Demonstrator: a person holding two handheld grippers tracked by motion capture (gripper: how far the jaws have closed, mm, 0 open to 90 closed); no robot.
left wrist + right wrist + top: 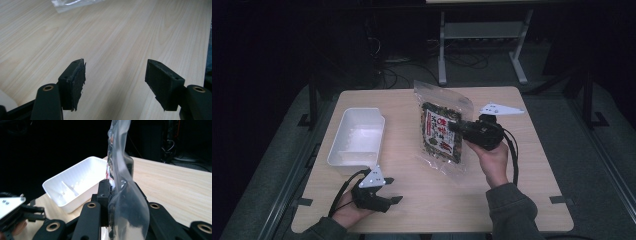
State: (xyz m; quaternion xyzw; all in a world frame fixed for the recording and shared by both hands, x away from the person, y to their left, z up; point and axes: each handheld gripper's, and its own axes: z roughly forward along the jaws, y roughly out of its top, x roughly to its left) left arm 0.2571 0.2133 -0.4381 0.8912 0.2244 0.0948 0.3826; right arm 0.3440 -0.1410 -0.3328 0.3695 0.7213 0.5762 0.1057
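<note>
A clear plastic snack bag with a dark printed label is lifted off the wooden table, tilted up. My right gripper is shut on the bag's right edge. In the right gripper view the bag stands edge-on between the black jaws of my right gripper and hides the right pad. My left gripper rests low near the table's front left, open, with nothing between its jaws. In the left gripper view the pads of my left gripper stand wide apart over bare wood, and a bag corner shows at the top.
A white plastic bin with nothing in it stands at the table's left, just beyond my left gripper; its ribbed inner wall shows in the right gripper view. Dark floor, cables and desk legs lie past the far edge.
</note>
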